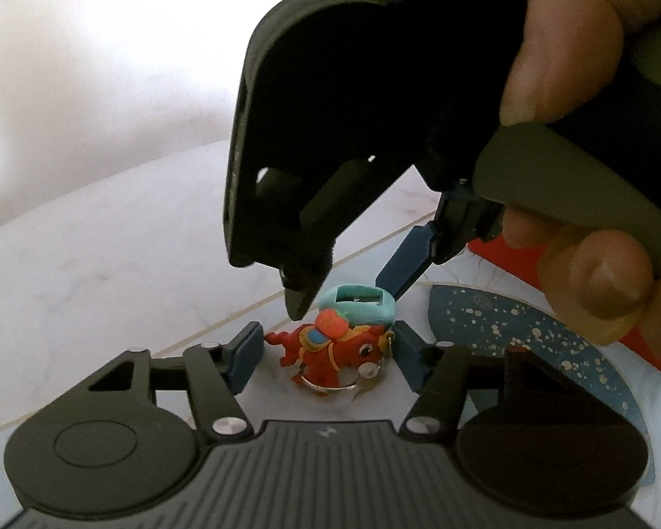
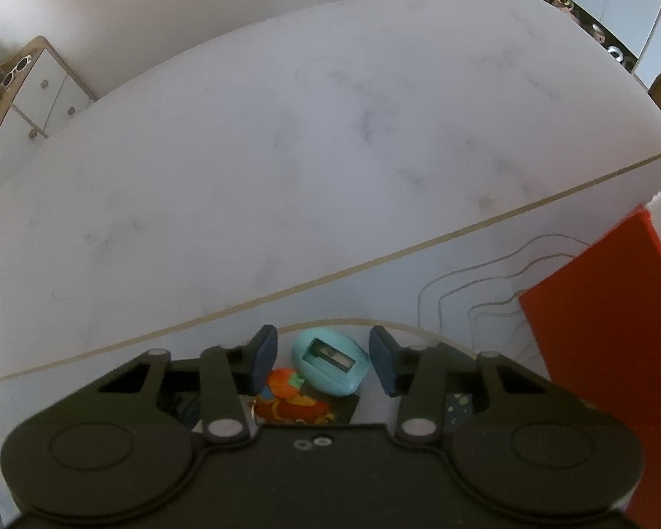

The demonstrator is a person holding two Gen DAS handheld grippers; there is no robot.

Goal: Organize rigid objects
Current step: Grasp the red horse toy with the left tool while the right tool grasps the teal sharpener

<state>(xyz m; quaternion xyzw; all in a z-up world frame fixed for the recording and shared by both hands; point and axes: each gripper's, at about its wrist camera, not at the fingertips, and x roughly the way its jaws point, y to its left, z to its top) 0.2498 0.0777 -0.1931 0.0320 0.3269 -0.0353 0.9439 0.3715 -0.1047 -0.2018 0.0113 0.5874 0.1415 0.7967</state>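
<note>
Legible text, labels, brands, numbers, signs — none in either view. A small pale emblem on the left tongs' [image 1: 326,355] black housing is too small to read; a faint circular mark on the speckled blue card [image 1: 506,322] — likewise unreadable.

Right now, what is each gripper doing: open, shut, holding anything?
Left gripper: open around the red horse keychain, pads not touching it.
Right gripper: open around the teal sharpener, gaps both sides; nothing held.
</note>
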